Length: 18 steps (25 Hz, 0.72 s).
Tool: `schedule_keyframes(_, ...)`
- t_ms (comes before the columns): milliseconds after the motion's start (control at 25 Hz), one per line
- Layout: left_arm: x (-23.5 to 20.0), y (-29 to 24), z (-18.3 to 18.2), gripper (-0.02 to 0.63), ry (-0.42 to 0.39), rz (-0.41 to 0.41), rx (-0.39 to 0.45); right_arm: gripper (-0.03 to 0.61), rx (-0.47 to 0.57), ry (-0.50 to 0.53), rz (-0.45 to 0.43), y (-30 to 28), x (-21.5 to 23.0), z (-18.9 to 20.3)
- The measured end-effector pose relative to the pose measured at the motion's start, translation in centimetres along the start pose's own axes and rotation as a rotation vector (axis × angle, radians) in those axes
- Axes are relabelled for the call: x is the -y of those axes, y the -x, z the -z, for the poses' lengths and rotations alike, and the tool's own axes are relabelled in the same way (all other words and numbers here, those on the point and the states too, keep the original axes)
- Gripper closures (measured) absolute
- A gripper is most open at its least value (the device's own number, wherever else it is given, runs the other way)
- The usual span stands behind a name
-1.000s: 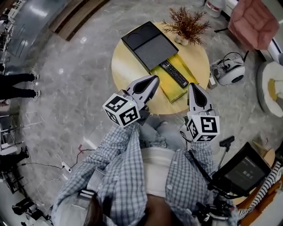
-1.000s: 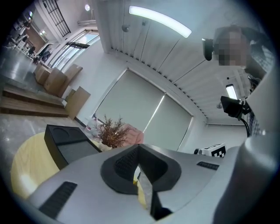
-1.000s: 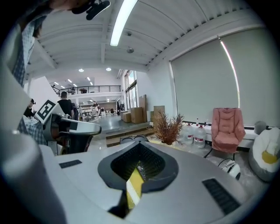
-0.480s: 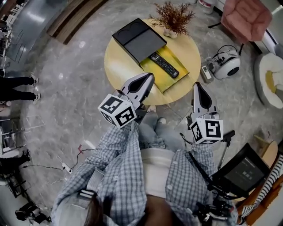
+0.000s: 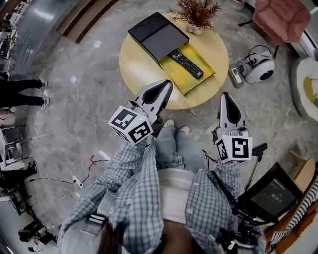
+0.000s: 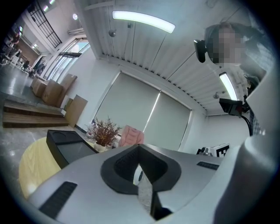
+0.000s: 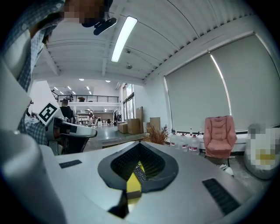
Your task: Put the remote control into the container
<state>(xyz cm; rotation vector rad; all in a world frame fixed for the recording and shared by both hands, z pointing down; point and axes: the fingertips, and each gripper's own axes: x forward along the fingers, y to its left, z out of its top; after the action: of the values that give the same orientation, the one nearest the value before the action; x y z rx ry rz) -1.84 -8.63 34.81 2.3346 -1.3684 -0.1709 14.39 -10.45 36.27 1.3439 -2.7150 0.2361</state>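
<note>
A black remote control lies on a yellow pad on the round wooden table. Beside the pad, to its left, stands the black container, a flat box with a round recess. My left gripper hovers at the table's near edge, shut and empty. Off that edge to the right hangs my right gripper, likewise shut with nothing held. The left gripper view shows the container beyond the closed left gripper. Past the right gripper, the remote and the pad show.
A dried plant stands at the table's far edge. On the floor to the right are a white round device, a small white remote-like thing and a pink armchair. A screen on a stand is at lower right. A bystander's legs are far left.
The table with remote and container has slid up the head view. Both grippers now sit at or off its near edge instead of over it. Both stayed shut.
</note>
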Motion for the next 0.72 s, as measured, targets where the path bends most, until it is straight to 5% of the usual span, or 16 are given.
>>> schedule_keyframes(720,-1.7,-1.6,-4.2,0.606,-0.112,0.065,0.055,0.572,0.078,0.034,0.041,-3.8,-0.3,-3.9)
